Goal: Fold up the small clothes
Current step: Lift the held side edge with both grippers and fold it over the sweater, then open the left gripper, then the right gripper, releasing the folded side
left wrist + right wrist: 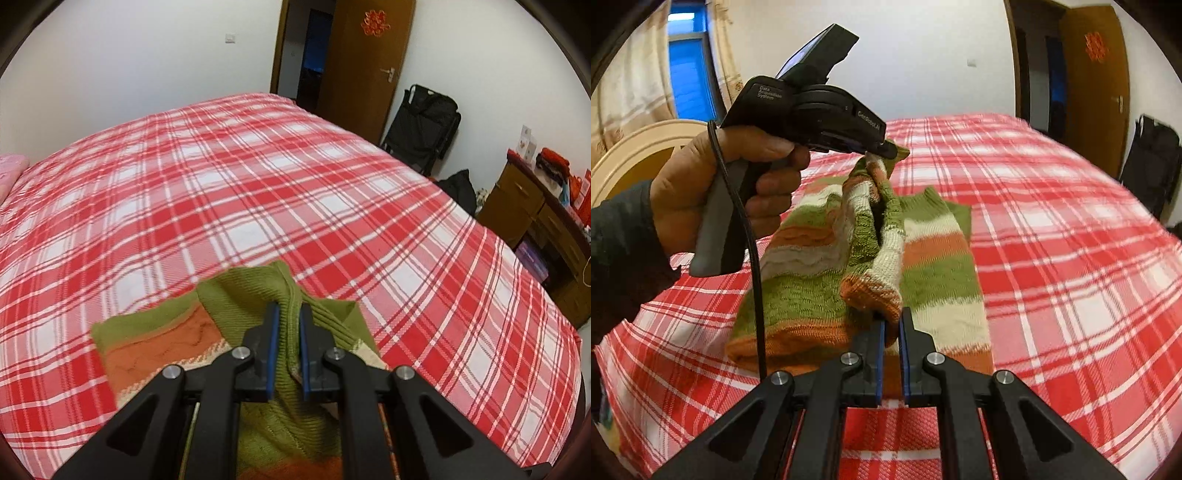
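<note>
On the bed with the red-and-white plaid cover point(258, 177) lies a small knitted sweater striped in green, orange and cream point(938, 266), partly flat on the cover and partly lifted. At the near side, the left gripper point(287, 314) has its blue-padded fingers point(274, 332) closed on a ribbed green edge of the knit. From the right wrist view a person's hand point(713, 184) holds that gripper by its grey handle, raising a bunched fold. Lower down, the right gripper point(891, 317) pinches an orange-trimmed hem, its fingers point(881, 347) almost together
</note>
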